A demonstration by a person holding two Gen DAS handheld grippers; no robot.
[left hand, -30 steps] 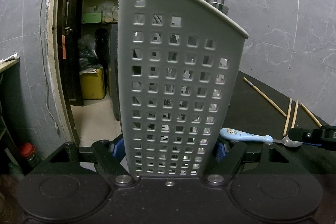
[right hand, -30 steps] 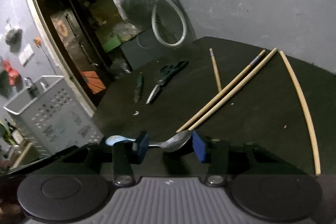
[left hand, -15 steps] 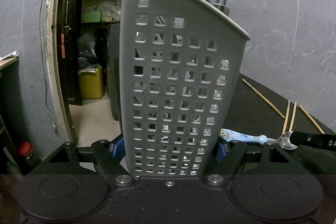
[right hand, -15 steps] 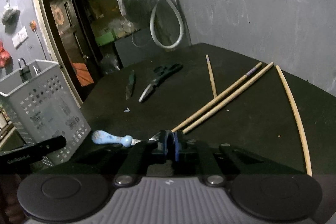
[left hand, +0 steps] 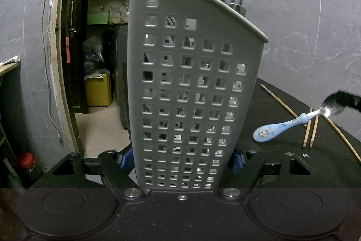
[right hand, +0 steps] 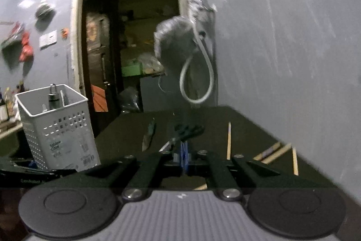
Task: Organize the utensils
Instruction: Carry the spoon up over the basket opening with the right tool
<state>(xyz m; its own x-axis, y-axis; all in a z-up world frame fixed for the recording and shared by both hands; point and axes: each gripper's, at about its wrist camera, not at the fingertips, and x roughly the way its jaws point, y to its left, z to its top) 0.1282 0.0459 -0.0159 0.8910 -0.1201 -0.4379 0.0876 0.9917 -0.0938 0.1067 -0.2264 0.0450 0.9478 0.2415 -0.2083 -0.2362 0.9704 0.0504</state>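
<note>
A grey perforated utensil basket (left hand: 194, 87) stands upright, with my left gripper (left hand: 181, 160) shut on its lower walls, a blue pad on each side. The basket (right hand: 56, 128) also shows at the left of the right wrist view. A spoon with a pale blue handle (left hand: 279, 128) hangs in the air to the right of the basket, handle slanting down-left. My right gripper (left hand: 347, 101) is shut on its metal bowl. In the right wrist view the right gripper (right hand: 183, 154) has its pads pressed together, and the spoon is hidden there.
Several wooden chopsticks (left hand: 311, 128) lie on the black table (right hand: 225, 119) at the right. Dark scissors (right hand: 187, 131) and a small knife (right hand: 149, 137) lie mid-table. A metal padlock-like piece (right hand: 52, 96) sticks up in the basket. A hose (right hand: 198, 73) hangs on the wall beyond an open doorway.
My right gripper closed on the spoon's bowl, then lifted it off the table and rolled, so the handle now hangs free. The left gripper and the basket have not moved.
</note>
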